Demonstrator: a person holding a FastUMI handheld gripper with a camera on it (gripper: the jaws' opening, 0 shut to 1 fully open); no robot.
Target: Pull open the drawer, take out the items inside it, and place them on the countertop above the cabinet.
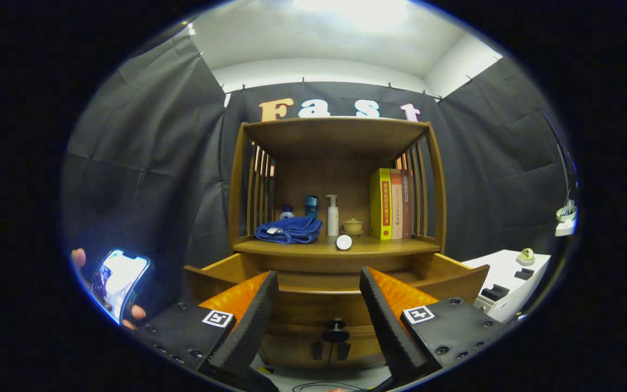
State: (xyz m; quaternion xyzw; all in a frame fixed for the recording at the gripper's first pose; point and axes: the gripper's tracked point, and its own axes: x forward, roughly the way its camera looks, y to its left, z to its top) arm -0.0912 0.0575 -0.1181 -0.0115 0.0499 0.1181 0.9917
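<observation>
Gripper view: tool (319, 305) spread empty before pulled-out drawer (335, 313).

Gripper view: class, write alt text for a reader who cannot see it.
The open claw points at a wooden cabinet whose drawer is pulled out, its knob between the fingers. On the countertop beyond lie a blue towel, bottles, a small pot and books.

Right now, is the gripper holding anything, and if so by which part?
Nothing is held. The gripper is open, its fingers spread apart with the pulled-out drawer and its knob ahead between them, untouched.
</observation>
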